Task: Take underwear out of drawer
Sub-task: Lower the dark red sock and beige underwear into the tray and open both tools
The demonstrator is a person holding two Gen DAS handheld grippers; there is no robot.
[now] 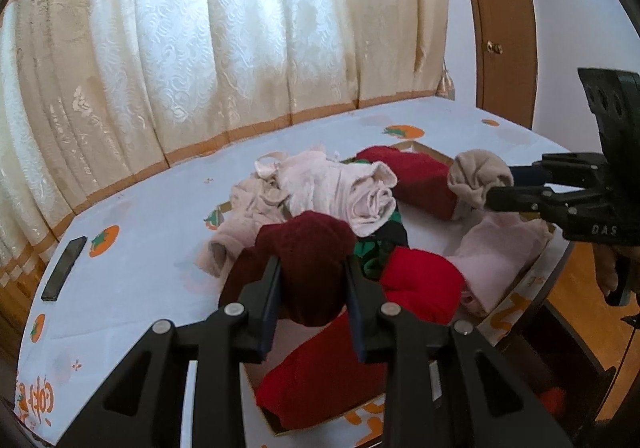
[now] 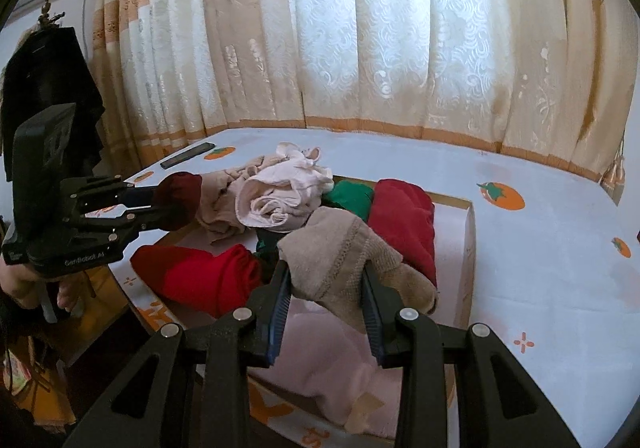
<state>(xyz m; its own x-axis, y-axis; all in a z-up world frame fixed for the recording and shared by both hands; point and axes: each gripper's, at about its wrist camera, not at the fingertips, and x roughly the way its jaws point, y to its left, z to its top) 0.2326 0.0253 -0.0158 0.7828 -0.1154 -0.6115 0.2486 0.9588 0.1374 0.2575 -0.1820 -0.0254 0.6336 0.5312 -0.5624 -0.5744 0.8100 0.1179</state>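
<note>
Cream and gold patterned curtains (image 2: 400,40) hang behind a surface covered by a pale cloth printed with orange persimmons (image 2: 520,248). On that cloth a shallow cardboard drawer box (image 2: 466,232) is set, its floor white and its sides printed in orange.

Several rolled garments are seen inside the box. A bright red roll (image 1: 420,284) lies just right of the left gripper (image 1: 312,288), with a green and black piece (image 1: 376,252) beside it. A dark red roll (image 2: 404,224) is seen beyond the right gripper (image 2: 326,288), against the box's far side. A pale pink garment (image 2: 320,360) is spread in the near part of the box, below the right gripper. A heap of pink and beige underwear (image 2: 280,196) is piled ahead of both grippers, over the box's far left edge and partly on the cloth.

The left gripper is clamped on a maroon rolled garment (image 1: 312,268), which is raised above the box, both fingers pressed into its sides. The right gripper is clamped on a beige knitted garment (image 2: 340,268), likewise raised above the box contents. Each tool is held by a hand (image 2: 24,284) at its handle.

A dark phone (image 1: 64,268) lies flat on the cloth, well to the left of the left gripper. A brown wooden door (image 1: 504,28) is seen at the far right.
</note>
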